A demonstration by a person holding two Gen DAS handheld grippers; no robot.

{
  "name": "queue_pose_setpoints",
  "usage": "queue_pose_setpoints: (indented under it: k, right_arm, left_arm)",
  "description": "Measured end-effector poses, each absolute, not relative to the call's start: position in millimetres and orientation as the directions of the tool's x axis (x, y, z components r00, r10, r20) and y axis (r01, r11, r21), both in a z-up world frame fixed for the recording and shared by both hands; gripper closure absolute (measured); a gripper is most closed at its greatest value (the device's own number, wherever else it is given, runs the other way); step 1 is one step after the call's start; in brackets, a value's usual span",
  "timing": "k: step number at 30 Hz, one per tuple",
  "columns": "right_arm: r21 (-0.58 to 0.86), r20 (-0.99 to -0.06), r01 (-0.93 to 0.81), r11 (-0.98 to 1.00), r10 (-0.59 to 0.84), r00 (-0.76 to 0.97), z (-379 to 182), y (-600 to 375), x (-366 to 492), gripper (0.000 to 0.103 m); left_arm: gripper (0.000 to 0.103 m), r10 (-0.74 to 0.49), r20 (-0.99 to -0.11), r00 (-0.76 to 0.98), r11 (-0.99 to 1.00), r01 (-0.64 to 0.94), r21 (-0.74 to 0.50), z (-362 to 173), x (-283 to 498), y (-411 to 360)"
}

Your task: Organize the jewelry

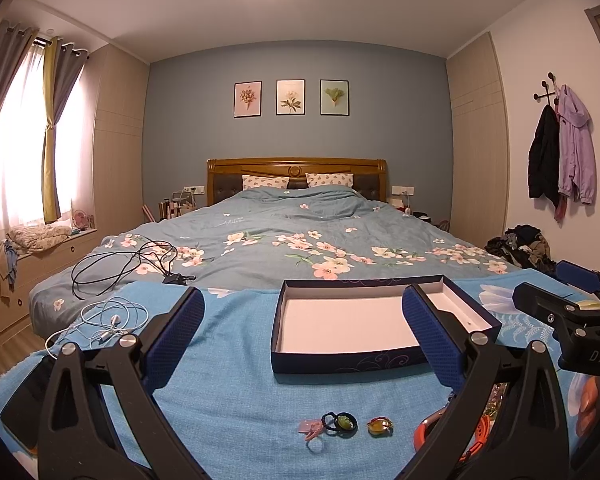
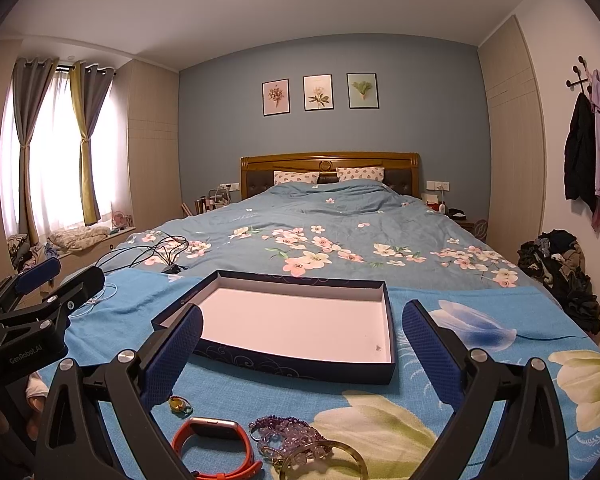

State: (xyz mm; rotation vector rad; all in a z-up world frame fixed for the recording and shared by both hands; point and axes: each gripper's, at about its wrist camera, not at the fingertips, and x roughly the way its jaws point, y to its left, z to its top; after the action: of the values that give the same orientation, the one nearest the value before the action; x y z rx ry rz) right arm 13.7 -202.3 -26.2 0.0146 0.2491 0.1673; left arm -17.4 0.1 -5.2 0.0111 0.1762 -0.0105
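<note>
With both my tongs, left (image 1: pixel 304 328) and right (image 2: pixel 302 344), apart and empty, the soft blanket (image 2: pixel 284 396) risks pinching under the small rings (image 1: pixel 340 424).

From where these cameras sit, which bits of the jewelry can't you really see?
- Orange watch: left wrist view, mostly behind the left gripper's finger.
- Gold bangle: right wrist view, cut off by the bottom edge.
- Speck in the box: too small to identify.
- Pink piece: left wrist view, too small to name.
</note>
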Motion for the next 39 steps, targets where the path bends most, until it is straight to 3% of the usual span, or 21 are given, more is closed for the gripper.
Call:
queue_pose_setpoints:
  k: [39]
  right_arm:
    - [0.041, -0.245, -0.164, 0.986, 0.169, 0.955, -24.0, -200.6, 14.4, 0.007]
  left_arm:
    - [0.006, -0.016, -0.171, 0.985, 1.000, 0.018, 0.014, -3.2, -20.8, -3.9]
